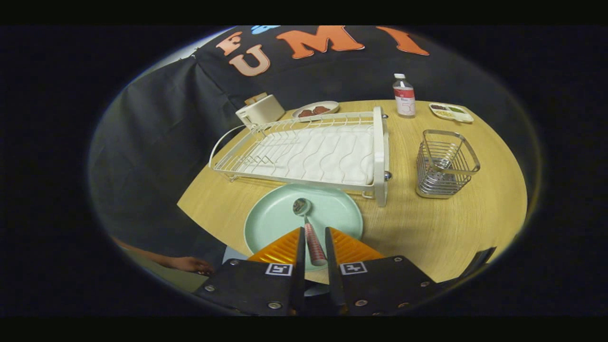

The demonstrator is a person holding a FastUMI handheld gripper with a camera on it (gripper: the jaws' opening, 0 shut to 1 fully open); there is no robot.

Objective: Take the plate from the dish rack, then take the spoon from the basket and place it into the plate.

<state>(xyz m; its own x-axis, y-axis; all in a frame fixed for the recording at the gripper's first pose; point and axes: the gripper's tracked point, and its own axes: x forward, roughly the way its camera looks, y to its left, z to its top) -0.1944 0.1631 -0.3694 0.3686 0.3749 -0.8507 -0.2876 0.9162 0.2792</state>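
Your gripper (313, 235) angles down over the plate (280, 216), fingers nearly closed, both pressing the spoon (311, 232) handle | spoon bowl rests on plate, just before the dish rack (308, 152) | wire basket (445, 164) right of rack | wooden table (427, 223), black cloth wall behind

A round, light wooden table (427, 228) with a fine grain stands in the booth, lit evenly from above with a soft sheen on its top. Behind it and along one side hangs a black cloth wall (156, 128) in loose folds, falling past the table's edge. Beyond the cloth's upper corner shows a pale strip of room (166, 59).
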